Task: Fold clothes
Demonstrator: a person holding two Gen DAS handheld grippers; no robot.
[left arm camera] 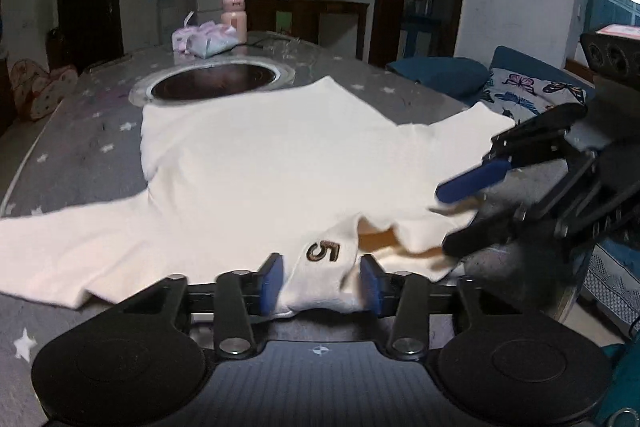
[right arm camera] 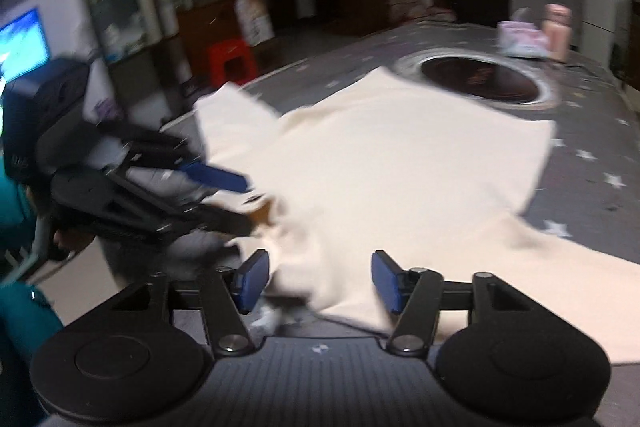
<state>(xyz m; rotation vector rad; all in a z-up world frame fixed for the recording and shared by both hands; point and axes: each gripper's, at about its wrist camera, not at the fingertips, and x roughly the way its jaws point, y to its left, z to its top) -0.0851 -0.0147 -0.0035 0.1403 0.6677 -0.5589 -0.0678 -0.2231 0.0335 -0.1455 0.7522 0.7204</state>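
1. Lying spread flat on the grey starred table point(left arm camera: 80, 155), my cream shirt point(left arm camera: 280, 163) shows no fold yet.
2. Near edge: left tongs point(left arm camera: 320, 277) spread around its collar, not pinching.
3. Right tongs point(right arm camera: 318, 281) spread over cloth, ungripped.

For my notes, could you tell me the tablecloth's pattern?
Grey tablecloth with white stars, clearest in the left wrist view.

A cream shirt point(right arm camera: 384, 155) lies spread on a grey star-patterned tabletop point(right arm camera: 592, 155), its far edge near a round dark recess point(right arm camera: 480, 77) in the table. The right gripper point(right arm camera: 318, 279) is in the foreground with blue pads apart, the shirt's near edge bunched between them. At left, blurred, the left gripper point(right arm camera: 240, 199) reaches to the same edge; beyond stand a red stool point(right arm camera: 232, 61) and a pink bottle point(right arm camera: 558, 31).
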